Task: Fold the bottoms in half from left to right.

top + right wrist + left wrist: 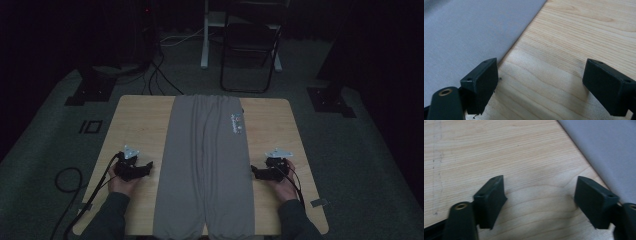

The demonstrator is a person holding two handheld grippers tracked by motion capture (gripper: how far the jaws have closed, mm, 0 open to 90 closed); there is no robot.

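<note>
In the high view, grey trousers (205, 170) lie flat down the middle of the wooden table (140, 120), running from the 12 o'clock edge to the 6 o'clock edge, with a small white print near 1 o'clock of the cloth. The left gripper (147, 166) rests on bare wood at 9 o'clock of the trousers, just beside their edge; the right gripper (253, 172) sits at 3 o'clock, its tips right at the cloth's border. A black chair (250, 45) stands on the floor beyond the table at 12 o'clock.

In the left gripper view, the jaws stand wide apart over bare wood with nothing between them; the trousers (609, 150) fill the 2 o'clock corner.

In the right gripper view, the jaws are likewise spread and empty, and the trousers (471, 35) cover the 10 o'clock part, their edge passing just by the left jaw.
</note>
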